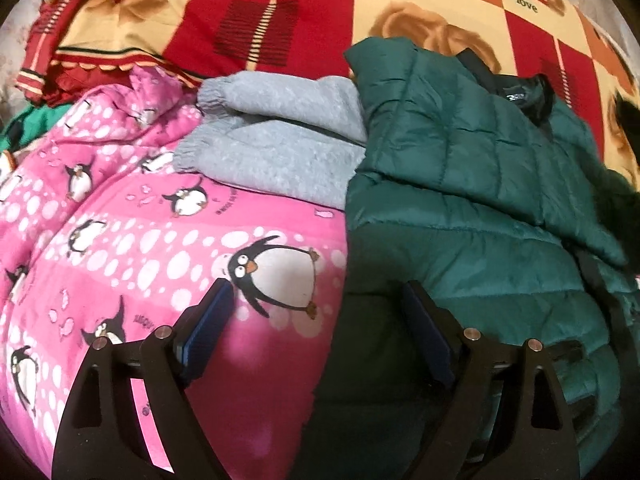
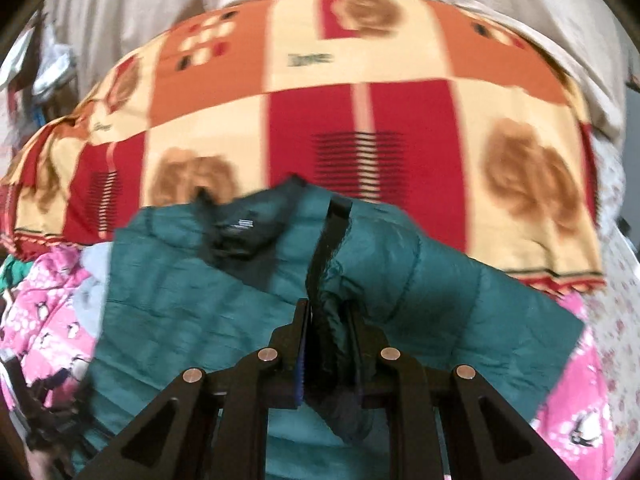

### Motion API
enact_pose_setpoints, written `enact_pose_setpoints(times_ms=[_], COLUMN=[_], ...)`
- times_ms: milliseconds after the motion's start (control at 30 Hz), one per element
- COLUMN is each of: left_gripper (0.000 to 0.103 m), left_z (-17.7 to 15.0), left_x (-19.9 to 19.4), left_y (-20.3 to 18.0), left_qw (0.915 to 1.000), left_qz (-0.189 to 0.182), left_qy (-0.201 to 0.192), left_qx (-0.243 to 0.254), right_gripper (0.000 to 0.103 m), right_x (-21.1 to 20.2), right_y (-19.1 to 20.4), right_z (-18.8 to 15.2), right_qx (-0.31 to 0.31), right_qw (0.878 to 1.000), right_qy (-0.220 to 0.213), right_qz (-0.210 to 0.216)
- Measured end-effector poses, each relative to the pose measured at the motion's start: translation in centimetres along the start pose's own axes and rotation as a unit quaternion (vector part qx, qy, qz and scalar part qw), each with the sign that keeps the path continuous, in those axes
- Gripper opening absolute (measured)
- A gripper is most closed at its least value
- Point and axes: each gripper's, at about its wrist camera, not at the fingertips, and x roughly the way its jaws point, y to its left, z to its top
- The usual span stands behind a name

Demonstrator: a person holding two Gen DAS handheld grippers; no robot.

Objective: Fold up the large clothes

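- Green puffer jacket (image 1: 472, 168): lying across the right half of the left wrist view, collar and black label toward the upper right; in the right wrist view it is filling the centre and lower frame, partly blurred.
- Right gripper (image 2: 326, 320): jaws nearly closed, pinching a bunched fold of the jacket beside its black zipper edge (image 2: 332, 232), at lower centre of the frame.
- Left gripper (image 1: 320, 320): jaws spread wide, holding nothing, hovering at the bottom of the frame over the seam where the jacket is meeting the pink penguin blanket (image 1: 140, 240).
- Grey sweatpants (image 1: 276, 136): folded, sitting at centre of the left wrist view, touching the jacket's left edge and resting on the pink blanket.
- Checked bedspread (image 1: 320, 12): red, orange and cream, covering the bed across the top of both views.
- Risk, slippage: the shell looks slick and puffy, so the thin pinch is likely slipping out if pulled sharply.
- Risk, one-sided pull: with only one side held, the jacket is liable to be twisting rather than folding flat.
- Risk, snagging: dragging the jacket leftward could be disturbing the folded sweatpants.
- Risk, wrong grab: the open jaws could be catching blanket together with jacket.
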Motion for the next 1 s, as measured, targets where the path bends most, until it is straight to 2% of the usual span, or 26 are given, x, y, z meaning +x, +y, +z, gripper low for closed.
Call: enact_pose_setpoints(times_ms=[300, 433, 667, 833, 867, 933, 1000], left_gripper=[0.087, 0.087, 0.087, 0.087, 0.087, 0.087, 0.087], left_z=[-0.1, -0.1, -0.2, -0.2, -0.2, -0.3, -0.3], left_x=[0.1, 0.2, 0.4, 0.6, 0.6, 0.6, 0.6], left_y=[1.1, 1.2, 0.8, 0.6, 0.6, 0.6, 0.6], left_qw=[0.9993, 0.9994, 0.9996, 0.9994, 0.9994, 0.9994, 0.9994], left_qz=[-0.009, -0.007, 0.021, 0.032, 0.032, 0.032, 0.032], left_qy=[-0.013, -0.012, -0.009, -0.01, -0.01, -0.01, -0.01], left_qx=[-0.033, -0.031, -0.017, -0.013, -0.013, -0.013, -0.012], right_gripper=[0.016, 0.016, 0.016, 0.017, 0.019, 0.043, 0.053], right_x=[3.9, 5.8, 8.6, 10.7, 11.3, 12.0, 11.4], right_y=[11.6, 14.5, 17.9, 19.0, 18.9, 18.2, 17.0], right_z=[0.7, 0.4, -0.3, -2.1, -2.5, -3.2, -3.5], right_qx=[-0.021, -0.02, 0.006, 0.01, 0.022, 0.065, 0.108], right_qw=[0.995, 0.989, 0.97, 0.962, 0.958, 0.945, 0.931], right_qy=[0.001, 0.013, 0.021, 0.049, 0.067, 0.097, 0.101], right_qz=[0.102, 0.148, 0.24, 0.268, 0.278, 0.305, 0.334])
